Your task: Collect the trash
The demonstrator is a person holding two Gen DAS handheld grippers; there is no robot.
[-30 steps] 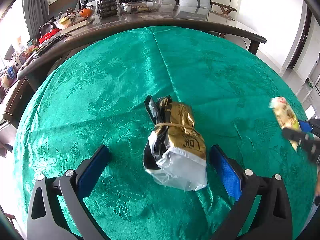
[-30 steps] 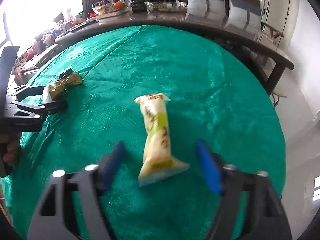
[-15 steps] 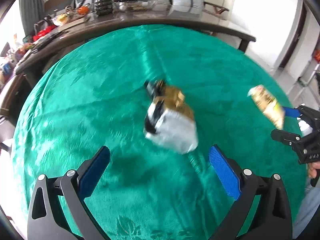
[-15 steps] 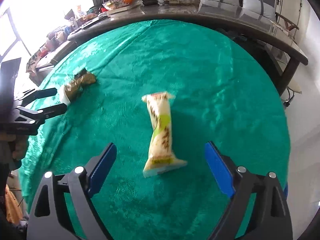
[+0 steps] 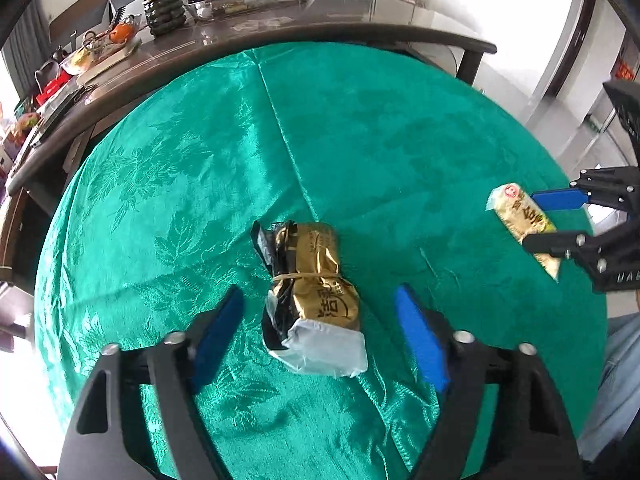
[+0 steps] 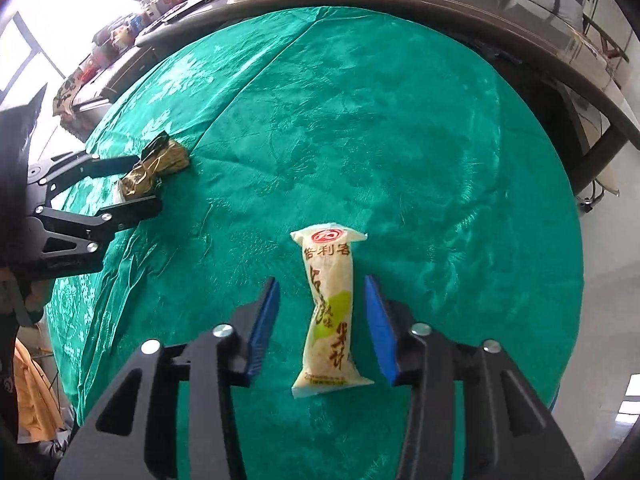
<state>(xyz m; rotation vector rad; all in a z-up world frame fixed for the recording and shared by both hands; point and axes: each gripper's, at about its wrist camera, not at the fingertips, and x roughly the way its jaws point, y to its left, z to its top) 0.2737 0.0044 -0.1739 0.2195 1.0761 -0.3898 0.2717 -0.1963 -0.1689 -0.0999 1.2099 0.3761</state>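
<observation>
Green tablecloth edges cut off — gold packet's print blurred.

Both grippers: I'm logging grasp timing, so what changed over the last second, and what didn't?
The left gripper has just been closing around the gold packet; gaps show on both sides, so no grip yet. The right gripper has just been closing around the pale snack wrapper, its fingers also not pressing yet. Both pieces of trash lie on the green tablecloth as before.
</observation>
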